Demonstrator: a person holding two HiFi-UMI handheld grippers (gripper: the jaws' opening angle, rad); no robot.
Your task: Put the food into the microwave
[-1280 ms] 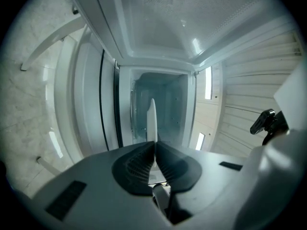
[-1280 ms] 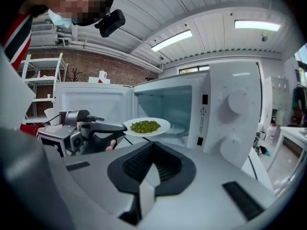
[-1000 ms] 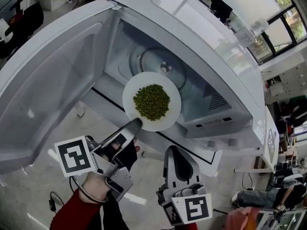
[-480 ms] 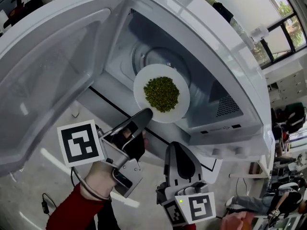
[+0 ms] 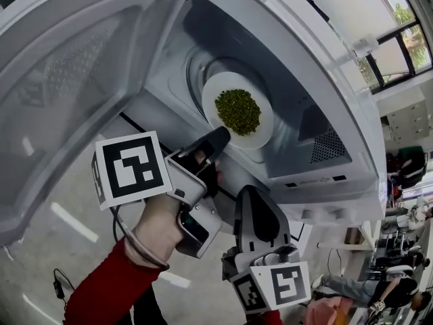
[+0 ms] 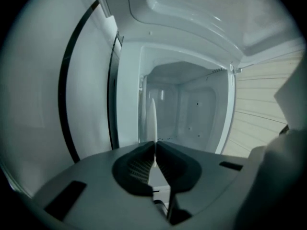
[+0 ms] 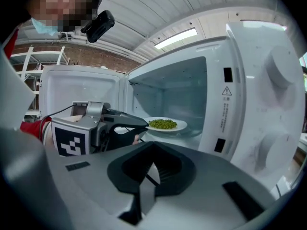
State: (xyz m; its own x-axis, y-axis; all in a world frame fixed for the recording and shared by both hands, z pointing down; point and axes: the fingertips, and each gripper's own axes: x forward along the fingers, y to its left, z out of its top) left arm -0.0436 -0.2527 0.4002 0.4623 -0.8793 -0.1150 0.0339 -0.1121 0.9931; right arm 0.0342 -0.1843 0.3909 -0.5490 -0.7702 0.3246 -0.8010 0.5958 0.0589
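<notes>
A white plate (image 5: pixel 240 114) heaped with green food (image 5: pixel 238 111) hangs inside the open microwave (image 5: pixel 325 80), just above the glass turntable (image 5: pixel 203 66). My left gripper (image 5: pixel 220 139) is shut on the plate's near rim. In the left gripper view the plate (image 6: pixel 153 121) stands edge-on between the pads of the left gripper (image 6: pixel 154 150), with the cavity's back wall ahead. The right gripper view has the plate (image 7: pixel 165 125) and the left gripper (image 7: pixel 120 123) at the cavity mouth. My right gripper (image 5: pixel 252 198) stays below the oven front, shut and holding nothing; its closed tips (image 7: pixel 152 150) point at the opening.
The microwave door (image 5: pixel 61 93) stands swung wide at the left. The control panel with two knobs (image 7: pixel 276 75) is right of the opening. A person's red sleeve (image 5: pixel 108 290) carries the left gripper. Chairs and desks stand on the floor at the far right.
The left gripper has carried the plate up and deeper into the microwave cavity, over the turntable. The right gripper has barely shifted.
</notes>
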